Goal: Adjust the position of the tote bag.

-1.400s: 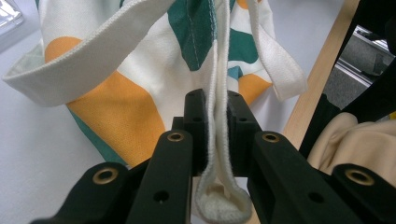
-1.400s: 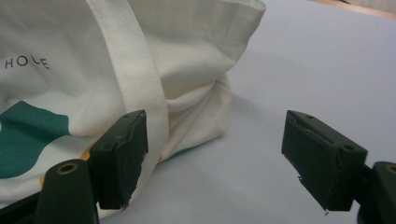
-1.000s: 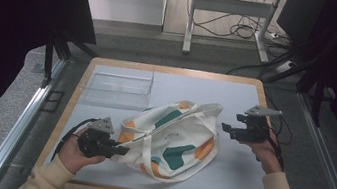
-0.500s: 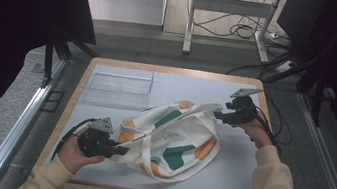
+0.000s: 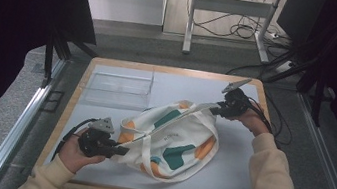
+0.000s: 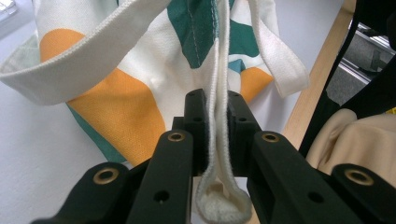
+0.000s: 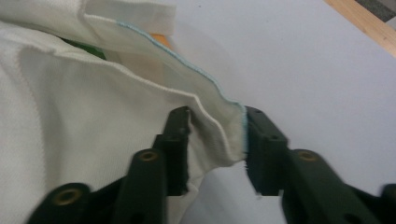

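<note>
**Two handheld grippers hold a canvas tote bag by opposite ends on a table**

Where the person's forearms enter from the bottom of the high view, the left gripper (image 5: 115, 150) sits nearest, at about 7 o'clock on the table (image 5: 244, 184), in the left hand (image 5: 75, 149). Seen from the left gripper view, its jaws are clamped on a folded loop of the bag's cream webbing handle (image 6: 218, 140), which pokes out below the jaws.

Just beyond, at the middle of the grey tabletop, lies the tote bag (image 5: 174, 141), cream canvas with green and orange patches, slumped on its side and stretching from 7 o'clock toward 1 o'clock.

At about 1 o'clock, the right gripper (image 5: 215, 109), in the right hand (image 5: 248, 120), meets the bag's far corner. Seen from the right gripper view, its jaws stand apart on either side of the stitched cream edge (image 7: 224, 121); whether they pinch the cloth, I cannot tell.

Farthest, at 11 o'clock, a clear plastic tray (image 5: 117, 87) rests on the table, apart from the bag.
</note>
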`<state>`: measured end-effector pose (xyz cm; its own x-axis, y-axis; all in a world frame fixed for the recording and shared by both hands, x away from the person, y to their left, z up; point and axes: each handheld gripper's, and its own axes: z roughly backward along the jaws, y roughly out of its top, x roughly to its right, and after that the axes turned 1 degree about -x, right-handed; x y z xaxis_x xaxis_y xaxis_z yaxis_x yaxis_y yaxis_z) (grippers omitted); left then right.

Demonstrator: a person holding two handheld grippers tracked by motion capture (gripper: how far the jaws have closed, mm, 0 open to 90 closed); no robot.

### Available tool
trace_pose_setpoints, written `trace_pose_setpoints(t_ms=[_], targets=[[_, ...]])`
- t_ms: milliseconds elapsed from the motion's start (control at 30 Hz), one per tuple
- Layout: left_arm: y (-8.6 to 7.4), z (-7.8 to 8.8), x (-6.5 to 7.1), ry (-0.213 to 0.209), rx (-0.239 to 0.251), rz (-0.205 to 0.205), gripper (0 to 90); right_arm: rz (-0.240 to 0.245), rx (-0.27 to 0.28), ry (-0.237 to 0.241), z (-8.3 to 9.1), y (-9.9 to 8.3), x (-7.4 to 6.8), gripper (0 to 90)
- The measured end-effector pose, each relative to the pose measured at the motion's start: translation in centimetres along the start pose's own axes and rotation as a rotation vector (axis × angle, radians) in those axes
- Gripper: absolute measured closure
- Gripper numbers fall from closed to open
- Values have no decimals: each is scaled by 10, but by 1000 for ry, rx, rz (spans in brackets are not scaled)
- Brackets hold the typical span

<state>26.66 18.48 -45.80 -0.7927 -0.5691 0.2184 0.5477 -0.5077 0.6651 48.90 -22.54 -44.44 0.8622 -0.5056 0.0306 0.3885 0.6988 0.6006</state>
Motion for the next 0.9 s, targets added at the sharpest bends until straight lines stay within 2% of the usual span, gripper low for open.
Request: trace_pose_setpoints(t_ms=[100,200,267,333,400,533,667,833,900], targets=[[0,-1,-2,-3,-3,2,824,-1,-7,12,1,-1,2,747],[0,-1,-2,-2,-6,-1,825,8,-8,9,3,-2,0,785],[-1,-1,-2,0,-3,5,827,12,-8,5,4,-2,-1,789],[0,-2,-1,41,-14,-4,838,13,5,-1,9,-4,-4,795],[0,-2,-2,52,-17,-7,841,5,20,-5,16,-7,-6,796],[0,-3,-7,55,-18,4,842,-3,48,-18,31,-14,-14,796],[2,-3,-19,63,-13,25,842,-15,48,-25,39,-26,-20,796],[8,-2,-27,78,-15,17,843,-29,63,-29,48,-37,-25,796],[12,-1,-30,82,-18,16,842,-41,51,-35,50,-40,-27,796]])
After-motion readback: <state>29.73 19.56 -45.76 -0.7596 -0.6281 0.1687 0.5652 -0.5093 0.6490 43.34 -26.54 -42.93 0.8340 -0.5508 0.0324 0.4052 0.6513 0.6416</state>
